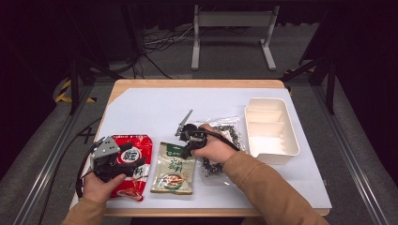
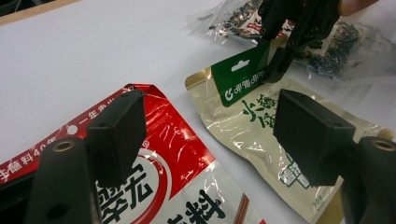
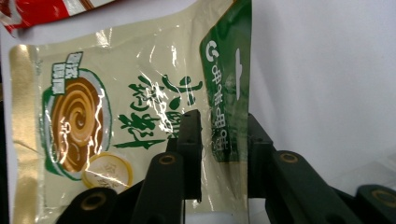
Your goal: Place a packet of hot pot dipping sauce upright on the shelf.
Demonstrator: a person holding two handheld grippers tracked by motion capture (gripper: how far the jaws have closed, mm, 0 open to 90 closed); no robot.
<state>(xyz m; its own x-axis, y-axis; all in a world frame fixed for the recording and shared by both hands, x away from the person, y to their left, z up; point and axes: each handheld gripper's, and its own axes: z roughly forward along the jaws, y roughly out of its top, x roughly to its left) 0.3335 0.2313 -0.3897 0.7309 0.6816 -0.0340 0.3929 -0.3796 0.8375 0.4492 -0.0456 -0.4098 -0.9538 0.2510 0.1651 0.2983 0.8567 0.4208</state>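
Observation:
A beige soup packet (image 1: 172,172) with a green header lies flat at the table's front middle. My right gripper (image 1: 186,151) points down at its top edge. In the right gripper view the green header of the beige packet (image 3: 116,116) stands between the jaws of the right gripper (image 3: 224,122), with a gap still showing, so it is open. The left gripper view shows that header bent upward on the beige packet (image 2: 261,121) at the right gripper (image 2: 275,70). My left gripper (image 1: 135,161) hovers open over a red packet (image 1: 136,180), nothing between the jaws of the left gripper (image 2: 210,112) but the red packet (image 2: 177,154) below.
A clear bag of dark dried pieces (image 1: 227,133) lies under the right forearm, just right of the beige packet. A white compartment tray (image 1: 277,154) stands at the right. White sheet covers the table; the far half is bare.

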